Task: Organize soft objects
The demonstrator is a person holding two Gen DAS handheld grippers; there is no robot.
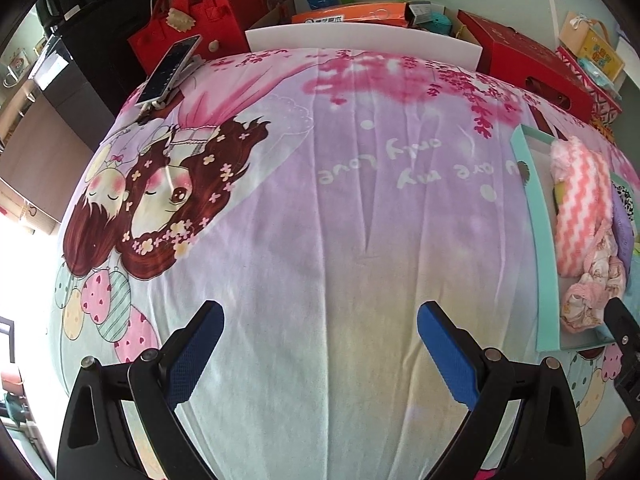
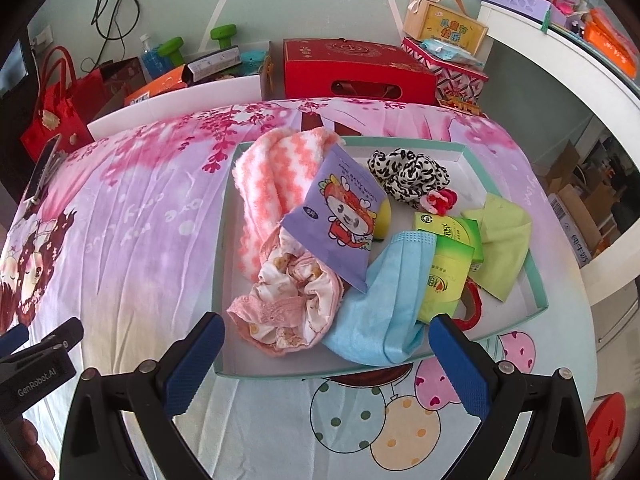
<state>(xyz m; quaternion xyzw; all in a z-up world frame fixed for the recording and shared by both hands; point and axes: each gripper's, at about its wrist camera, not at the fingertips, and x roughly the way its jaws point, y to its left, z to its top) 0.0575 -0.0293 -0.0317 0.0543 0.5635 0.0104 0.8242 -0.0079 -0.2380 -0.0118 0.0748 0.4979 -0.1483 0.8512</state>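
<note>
Bed [image 2: 132, 216]: cartoon-print sheet, purple and pink, covering the whole surface.

Teal tray [image 2: 224, 248]: lies toward the bed's right edge and holds every soft item.

Pink-and-white zigzag towel [image 2: 272, 176]: along the tray's left wall.

Blue cloth [image 2: 384, 300]: at the tray's near rim, draped over the floral pink garment's [image 2: 288, 300] right side.

Lime cloth [image 2: 504, 240]: against the tray's right wall.

Purple wipes pack [image 2: 344, 220]: leaning on the towel.

Leopard-print scrunchie [image 2: 408, 172]: near the tray's far wall.

My left claw [image 1: 320, 356]: released, over bare sheet.

My right claw [image 2: 326, 364]: released, just above the tray's near rim, grasping nothing.
</note>
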